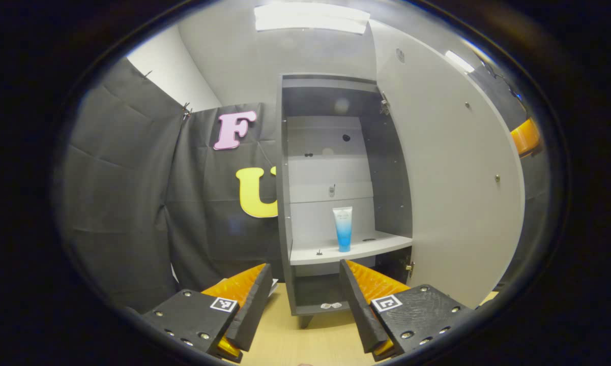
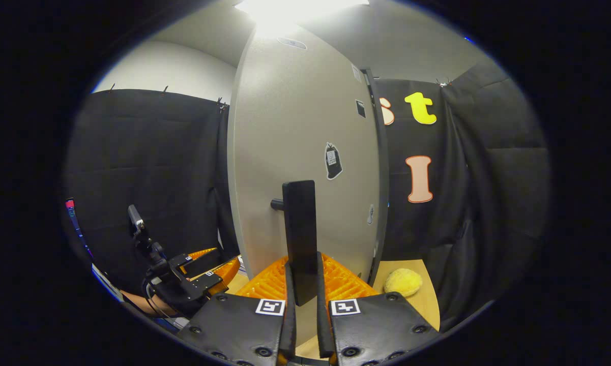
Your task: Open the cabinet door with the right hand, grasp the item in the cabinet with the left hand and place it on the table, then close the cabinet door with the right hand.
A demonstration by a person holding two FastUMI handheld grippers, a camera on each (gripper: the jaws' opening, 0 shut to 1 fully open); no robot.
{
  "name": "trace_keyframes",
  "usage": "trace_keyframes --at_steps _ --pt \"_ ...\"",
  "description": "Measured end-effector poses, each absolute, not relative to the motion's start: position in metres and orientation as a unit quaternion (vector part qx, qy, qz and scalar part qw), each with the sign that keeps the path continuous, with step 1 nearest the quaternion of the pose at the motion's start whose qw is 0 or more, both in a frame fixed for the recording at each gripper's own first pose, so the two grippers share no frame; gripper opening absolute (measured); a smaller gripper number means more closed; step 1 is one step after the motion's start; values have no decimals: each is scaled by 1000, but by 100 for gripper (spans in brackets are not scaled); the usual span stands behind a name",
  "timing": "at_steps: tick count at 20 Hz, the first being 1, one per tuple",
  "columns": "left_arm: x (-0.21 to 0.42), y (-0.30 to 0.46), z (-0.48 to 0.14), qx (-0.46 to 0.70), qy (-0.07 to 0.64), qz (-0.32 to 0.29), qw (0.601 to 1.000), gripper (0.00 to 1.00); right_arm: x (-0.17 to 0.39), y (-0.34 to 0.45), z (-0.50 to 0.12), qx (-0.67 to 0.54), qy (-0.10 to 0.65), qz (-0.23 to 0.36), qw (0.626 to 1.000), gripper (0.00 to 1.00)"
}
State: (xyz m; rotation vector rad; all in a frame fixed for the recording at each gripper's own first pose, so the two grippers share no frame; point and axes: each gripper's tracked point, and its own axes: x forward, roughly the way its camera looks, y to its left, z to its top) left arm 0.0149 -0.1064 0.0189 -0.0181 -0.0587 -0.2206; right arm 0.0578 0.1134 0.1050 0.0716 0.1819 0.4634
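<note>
In the left gripper view, your left gripper [image 1: 305, 305] hangs with its fingers spread wide apart and nothing between them, low over the table [image 1: 305, 340] in front of the cabinet [image 1: 285, 203]. The tube [image 1: 343, 229] stands upright on the cabinet's shelf [image 1: 351, 250], toward the shelf's middle and near its front edge, straight ahead of and above your fingers. Its long axis runs vertical, with what looks like the cap end down on the shelf. The cabinet door [image 1: 453, 193] is swung wide open on the right, so the way in looks free.

In the right gripper view, your right gripper [image 2: 303, 284] is clamped on the door's dark handle [image 2: 300, 239], both fingers pressing its sides. The left gripper [image 2: 203, 277] shows farther off at lower left. A yellow sponge-like lump [image 2: 403, 282] lies near the table's right edge.

Your left gripper is the free one; I judge the reach should go forward and up.
</note>
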Motion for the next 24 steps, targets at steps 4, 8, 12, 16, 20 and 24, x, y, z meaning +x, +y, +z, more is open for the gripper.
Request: trace_keyframes --at_steps 4,8,12,16,20,24 --pt "7 -119 20 -10 -29 -110 993 80 62 88 105 41 82 195 977 18" --pt "0 -129 22 -1 -32 -110 993 80 71 62 107 49 76 158 983 18" --pt "-4 -143 19 0 -27 -116 993 80 78 37 106 27 67 116 991 17" --pt "-7 -163 21 12 -28 -122 992 80 70 30 108 46 68 110 990 11" --pt "-3 -195 26 15 -32 -126 991 80 32 27 117 90 61 135 985 26" --pt "6 -231 34 2 -34 -126 991 80 -6 -9 113 86 47 102 990 35"
